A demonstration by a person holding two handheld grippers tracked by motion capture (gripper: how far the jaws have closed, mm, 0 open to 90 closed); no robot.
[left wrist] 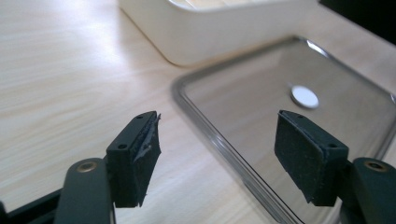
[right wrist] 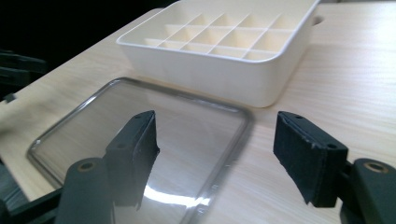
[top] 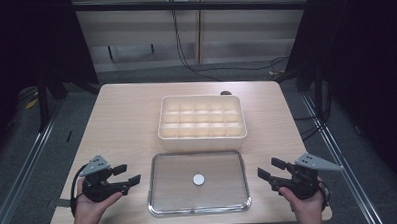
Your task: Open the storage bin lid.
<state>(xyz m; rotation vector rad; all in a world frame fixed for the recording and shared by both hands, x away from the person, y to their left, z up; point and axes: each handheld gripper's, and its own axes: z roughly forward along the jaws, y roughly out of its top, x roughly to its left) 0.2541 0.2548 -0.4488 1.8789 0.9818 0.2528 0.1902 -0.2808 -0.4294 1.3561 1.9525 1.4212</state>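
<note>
A shallow metal tray (top: 200, 210) lies at the table's near edge with a small white disc (top: 199, 179) at its centre. Behind it stands a cream box (top: 202, 137) divided into several empty compartments. My left gripper (top: 128, 175) hovers just left of the tray, its jaws open and empty, pointing toward it. In the left gripper view the open gripper (left wrist: 217, 135) frames the tray's rim (left wrist: 187, 100), with the disc (left wrist: 304, 97) beyond. My right gripper (top: 269, 168) hovers right of the tray, open and empty. In the right gripper view that gripper (right wrist: 215, 135) faces the tray (right wrist: 243, 116) and the box (right wrist: 210, 79).
The light wooden table (top: 121, 119) has bare stretches to the left and right of the box. A small dark spot (top: 226, 93) sits just behind the box. Black frame posts and cables stand beyond the far edge.
</note>
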